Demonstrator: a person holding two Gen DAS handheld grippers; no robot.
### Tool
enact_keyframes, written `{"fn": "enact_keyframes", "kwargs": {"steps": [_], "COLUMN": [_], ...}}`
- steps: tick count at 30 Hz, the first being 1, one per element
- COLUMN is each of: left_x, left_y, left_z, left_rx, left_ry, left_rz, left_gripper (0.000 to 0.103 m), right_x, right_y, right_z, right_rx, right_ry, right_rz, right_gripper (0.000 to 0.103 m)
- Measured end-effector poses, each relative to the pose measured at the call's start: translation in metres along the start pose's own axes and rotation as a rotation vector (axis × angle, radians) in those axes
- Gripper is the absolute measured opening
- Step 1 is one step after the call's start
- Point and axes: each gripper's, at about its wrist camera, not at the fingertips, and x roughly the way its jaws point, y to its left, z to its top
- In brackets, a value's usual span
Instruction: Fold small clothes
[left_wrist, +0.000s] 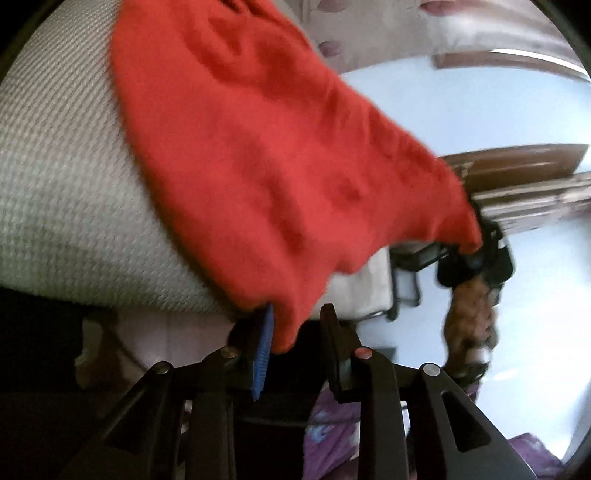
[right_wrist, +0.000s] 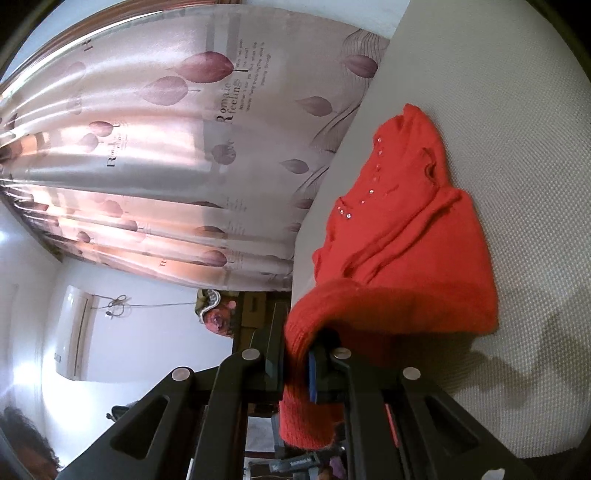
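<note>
The left wrist camera is riding just behind its own fingers, rolled sideways and peering close along the edge of the white textured surface (left_wrist: 55, 184), the room tilting beyond. The right wrist camera is sitting equally near, looking along that surface toward the leaf-print curtain (right_wrist: 147, 147). Both views are sharing the red garment (left_wrist: 258, 166), and the left is catching the right gripper (left_wrist: 471, 254).
</note>
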Motion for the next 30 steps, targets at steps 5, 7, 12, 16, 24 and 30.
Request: {"fn": "enact_keyframes", "kwargs": {"steps": [5, 7, 12, 16, 24, 30], "left_x": [0.001, -0.01, -0.026, -0.02, 0.03, 0.046], "left_y": [-0.006, -0.017, -0.02, 0.0, 0.01, -0.003], "left_z": [0.004, 0.008, 0.008, -0.001, 0.003, 0.006], "left_rx": [0.048, 0.085, 0.069, 0.025, 0.009, 0.072], "left_ry": [-0.066, -0.123, -0.143, -0.115, -0.015, -0.014], "left_rz": [-0.074, -0.105, -0.071, 0.08, 0.049, 0.015], "left_gripper": [0.026, 0.026, 0.026, 0.031, 0.053, 0.06], "right_x": [-0.005, -0.009, -0.015, -0.015, -0.019, -0.019], "right_y": [0.0, 0.002, -0.001, -0.004, -0.004, -0.007], "right_z": [-0.004, -0.006, -0.003, -0.002, -0.008, -0.01], "right_rx": [0.011, -0.002, 0.009, 0.017, 0.019, 0.025], "right_ry": [0.0, -0.001, -0.017, -0.012, -0.003, -0.003], "right_rz": [0.019, 0.024, 0.011, 0.02, 0.023, 0.019], "right_gripper": [0.01, 0.01, 0.011, 0.011, 0.011, 0.011]}}
